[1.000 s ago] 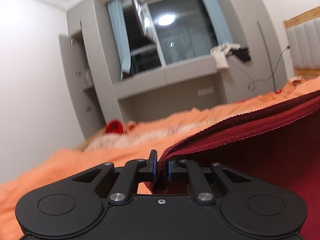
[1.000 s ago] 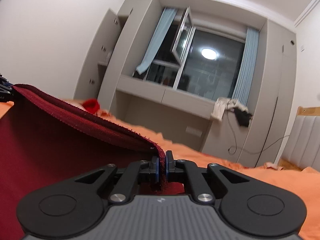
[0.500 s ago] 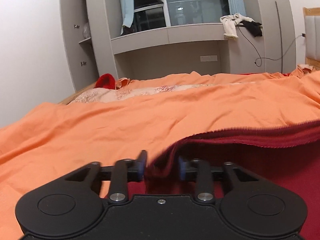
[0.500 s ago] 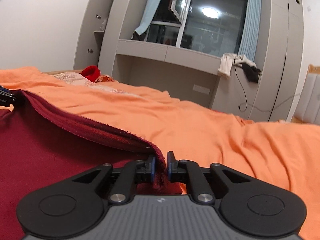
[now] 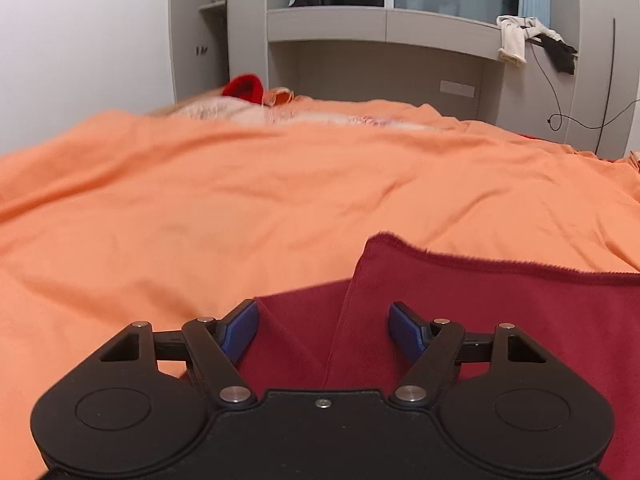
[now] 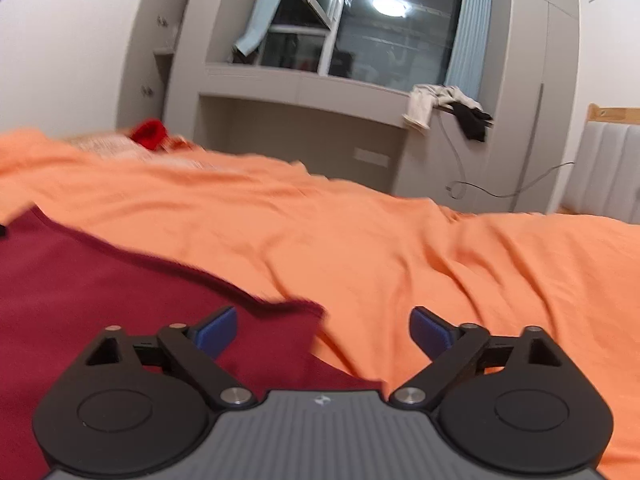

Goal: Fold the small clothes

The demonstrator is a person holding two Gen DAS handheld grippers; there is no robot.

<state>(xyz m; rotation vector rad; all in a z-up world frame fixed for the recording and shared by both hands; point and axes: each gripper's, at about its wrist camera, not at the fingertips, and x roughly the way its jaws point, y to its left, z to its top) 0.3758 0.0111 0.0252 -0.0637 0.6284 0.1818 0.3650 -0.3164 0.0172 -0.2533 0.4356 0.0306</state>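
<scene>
Though folded, maroon cloth (image 5: 480,312) on bedsheet (image 5: 280,200)

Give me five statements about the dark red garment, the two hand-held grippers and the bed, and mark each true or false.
1. The left hand-held gripper is clamped on the dark red garment. False: its jaws stand wide apart, and the cloth lies loose between them.
2. The right hand-held gripper is open. True.
3. The dark red garment lies on an orange bedsheet. True.
4. A corner of the garment is folded over onto itself in the left wrist view. True.
5. The window ledge behind the bed is bare. False: a pale cloth and a black cloth hang over its right end.
</scene>
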